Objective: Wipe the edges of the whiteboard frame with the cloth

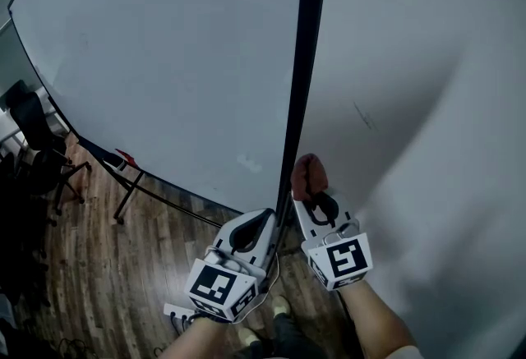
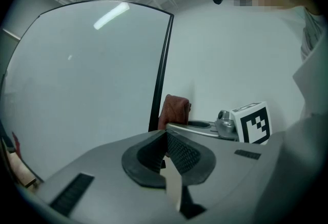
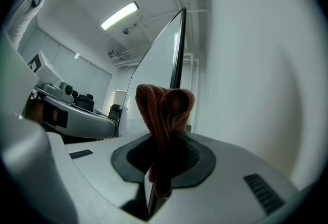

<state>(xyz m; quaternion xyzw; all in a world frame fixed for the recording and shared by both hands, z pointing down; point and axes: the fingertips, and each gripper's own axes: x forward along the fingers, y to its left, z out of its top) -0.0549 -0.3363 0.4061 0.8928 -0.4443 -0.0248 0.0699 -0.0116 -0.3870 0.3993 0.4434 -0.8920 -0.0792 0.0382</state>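
A large whiteboard (image 1: 164, 62) stands on a wheeled stand, its black right frame edge (image 1: 306, 62) running top to bottom. My right gripper (image 1: 311, 195) is shut on a reddish-brown cloth (image 1: 309, 175), which sits right beside the lower part of that frame edge. The cloth (image 3: 163, 110) sticks up folded from the jaws, with the frame edge (image 3: 177, 54) just behind it. My left gripper (image 1: 265, 222) is shut with nothing in it, just left of the frame. From the left gripper view the cloth (image 2: 175, 110) shows next to the frame edge (image 2: 160, 74).
A white wall (image 1: 427, 103) lies right of the board. The board's black stand leg (image 1: 131, 185) and a red item (image 1: 126, 158) are at lower left. Black office chairs (image 1: 37, 144) stand on the wooden floor (image 1: 99, 267). A white power strip (image 1: 177, 313) lies near the person's feet.
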